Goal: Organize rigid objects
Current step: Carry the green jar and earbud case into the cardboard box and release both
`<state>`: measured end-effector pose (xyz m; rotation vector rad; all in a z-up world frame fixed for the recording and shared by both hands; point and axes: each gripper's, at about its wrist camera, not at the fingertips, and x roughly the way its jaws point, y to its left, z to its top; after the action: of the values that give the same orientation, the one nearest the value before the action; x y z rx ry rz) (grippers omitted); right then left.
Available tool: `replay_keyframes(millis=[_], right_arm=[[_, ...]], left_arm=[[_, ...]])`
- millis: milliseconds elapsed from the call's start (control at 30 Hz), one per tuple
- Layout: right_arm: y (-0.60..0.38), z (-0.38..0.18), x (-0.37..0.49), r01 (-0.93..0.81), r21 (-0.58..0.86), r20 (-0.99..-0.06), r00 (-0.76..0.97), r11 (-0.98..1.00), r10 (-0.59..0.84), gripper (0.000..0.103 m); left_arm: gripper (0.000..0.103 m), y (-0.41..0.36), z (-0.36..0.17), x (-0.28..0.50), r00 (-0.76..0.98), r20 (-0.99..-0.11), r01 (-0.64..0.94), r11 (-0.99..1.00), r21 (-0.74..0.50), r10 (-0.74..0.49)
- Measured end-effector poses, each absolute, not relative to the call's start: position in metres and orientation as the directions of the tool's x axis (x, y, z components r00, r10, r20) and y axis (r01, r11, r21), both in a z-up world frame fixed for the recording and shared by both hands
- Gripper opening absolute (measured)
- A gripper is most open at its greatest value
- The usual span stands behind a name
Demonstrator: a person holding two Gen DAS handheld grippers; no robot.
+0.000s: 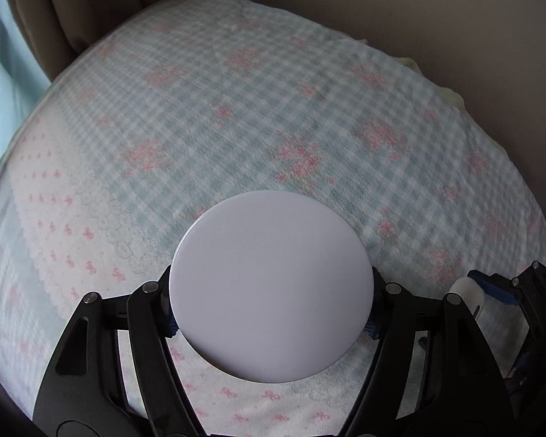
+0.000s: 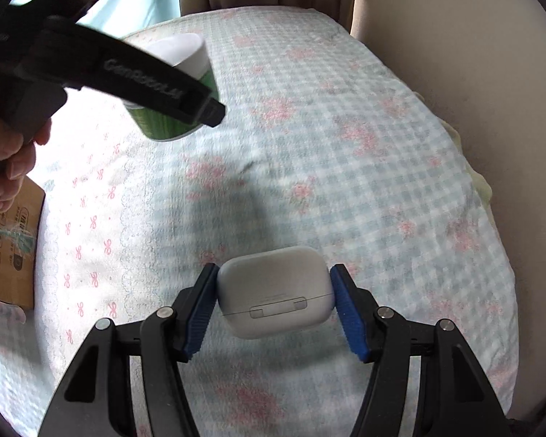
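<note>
- Left tongs (image 1: 272,304) clamp a round container with white lid (image 1: 272,284), green side showing in the right wrist view; it hangs clear above the cloth.
- Right tongs (image 2: 275,300) pinch a white earbud case (image 2: 276,289) between blue pads (image 2: 347,318), also off the surface.
- Below: checked blue-white cloth (image 1: 236,116) with pink flowers.
- Cardboard box (image 2: 12,240) at the cloth's left edge; a hand (image 2: 5,160) grips the left handle.

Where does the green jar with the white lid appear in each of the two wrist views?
Left wrist view: the green jar fills the lower centre, only its white lid showing, clamped in the left gripper.
Right wrist view: the jar is upper left, partly behind that gripper.
Shared landmark: the checked floral cloth.
</note>
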<state>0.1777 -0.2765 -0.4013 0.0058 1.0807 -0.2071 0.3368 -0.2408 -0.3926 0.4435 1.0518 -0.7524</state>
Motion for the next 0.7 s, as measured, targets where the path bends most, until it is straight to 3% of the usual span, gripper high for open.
replay_keyframes(millis=[367,700], right_arm=[[-0.255,-0.291,0.16,0.148,-0.14,-0.816,0.543,0.979,-0.198,0.057],[-0.166,-0.213,0.161,0.018,-0.129,-0.779,0.617,0.992,-0.112,0.057]], left_arm=[[0.068,-0.143,-0.283,0.293,0.38,-0.846,0.612,0.788,-0.073,-0.374],[0.068,-0.006,-0.228,0.255,0.475,-0.814,0.47,0.878,-0.087,-0.335]])
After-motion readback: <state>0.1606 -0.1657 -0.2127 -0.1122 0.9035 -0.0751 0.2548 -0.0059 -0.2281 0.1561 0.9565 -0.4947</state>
